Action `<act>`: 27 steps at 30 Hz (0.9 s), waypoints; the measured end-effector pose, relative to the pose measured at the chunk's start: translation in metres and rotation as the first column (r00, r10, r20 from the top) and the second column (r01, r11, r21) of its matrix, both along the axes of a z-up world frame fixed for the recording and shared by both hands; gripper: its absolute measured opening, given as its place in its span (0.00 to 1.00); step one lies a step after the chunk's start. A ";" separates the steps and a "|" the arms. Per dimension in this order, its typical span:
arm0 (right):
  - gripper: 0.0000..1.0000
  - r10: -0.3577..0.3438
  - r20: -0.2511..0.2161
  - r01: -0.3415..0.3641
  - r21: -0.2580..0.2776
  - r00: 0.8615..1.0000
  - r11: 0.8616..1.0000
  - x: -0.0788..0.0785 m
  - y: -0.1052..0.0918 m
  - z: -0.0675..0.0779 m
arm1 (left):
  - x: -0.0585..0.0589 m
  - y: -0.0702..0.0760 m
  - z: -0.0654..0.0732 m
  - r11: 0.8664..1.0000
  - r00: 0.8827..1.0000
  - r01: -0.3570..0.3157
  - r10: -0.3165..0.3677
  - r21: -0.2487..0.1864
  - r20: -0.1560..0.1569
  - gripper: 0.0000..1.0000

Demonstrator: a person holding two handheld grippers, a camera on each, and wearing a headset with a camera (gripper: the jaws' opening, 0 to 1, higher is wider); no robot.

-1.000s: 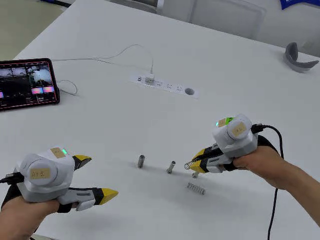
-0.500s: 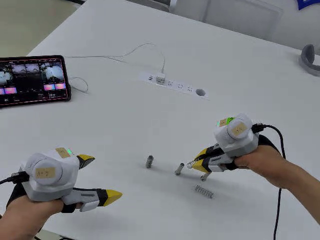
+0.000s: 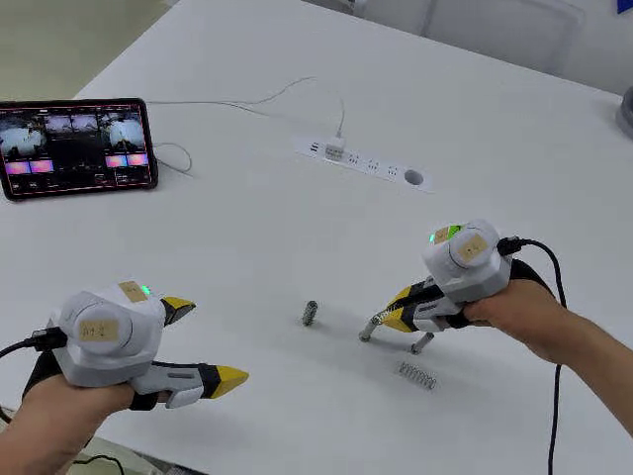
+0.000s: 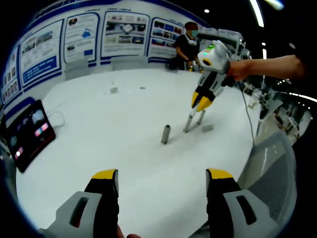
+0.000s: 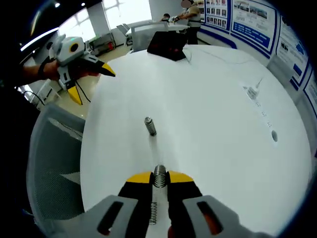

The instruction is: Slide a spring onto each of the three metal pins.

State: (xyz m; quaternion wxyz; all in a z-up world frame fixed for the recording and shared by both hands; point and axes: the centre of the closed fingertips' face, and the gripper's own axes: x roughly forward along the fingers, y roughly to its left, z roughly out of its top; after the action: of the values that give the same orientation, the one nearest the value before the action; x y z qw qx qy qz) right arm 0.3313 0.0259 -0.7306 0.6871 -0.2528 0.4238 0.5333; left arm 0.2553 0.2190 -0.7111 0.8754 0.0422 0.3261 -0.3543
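Right tongs (image 3: 392, 313) clamp spring (image 5: 159, 172), its end at middle pin (image 3: 368, 331). Left tongs (image 4: 162, 175) spread wide, holding nothing, well apart. Risk: angled push may topple pin or flick spring free; smooth white tabletop (image 3: 247, 247) would let both skid. Spare spring (image 3: 416, 375) lies near third pin (image 3: 422, 342). Tablet (image 3: 77, 145), power strip (image 3: 364, 163) beyond. Posters (image 4: 119, 33) line room walls.

Wide open across middle of bench (image 3: 247, 237); blocked at left edge by tablet (image 3: 77, 143), farther back by power strip (image 3: 364, 163), toward near edge by pins (image 3: 422, 342) and loose spring (image 3: 416, 375).
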 end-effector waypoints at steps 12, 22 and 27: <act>0.13 0.025 0.005 -0.025 -0.016 1.000 1.000 0.001 0.008 -0.007 | -0.004 0.002 0.002 1.000 1.000 -0.008 0.008 -0.001 -0.005 0.73; 0.13 0.052 0.018 -0.051 -0.034 0.998 0.998 0.002 0.014 -0.016 | -0.006 0.002 0.002 1.000 1.000 -0.002 0.002 0.010 -0.011 0.72; 0.13 0.065 0.031 -0.064 -0.048 0.997 0.997 0.003 0.015 -0.022 | -0.007 0.004 0.000 1.000 1.000 -0.002 0.002 0.012 -0.013 0.72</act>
State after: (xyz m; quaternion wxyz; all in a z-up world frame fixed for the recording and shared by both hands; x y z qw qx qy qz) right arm 0.3341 0.0413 -0.7527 0.6702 -0.2909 0.4166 0.5410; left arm 0.2486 0.2227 -0.7106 0.8733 0.0448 0.3340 -0.3518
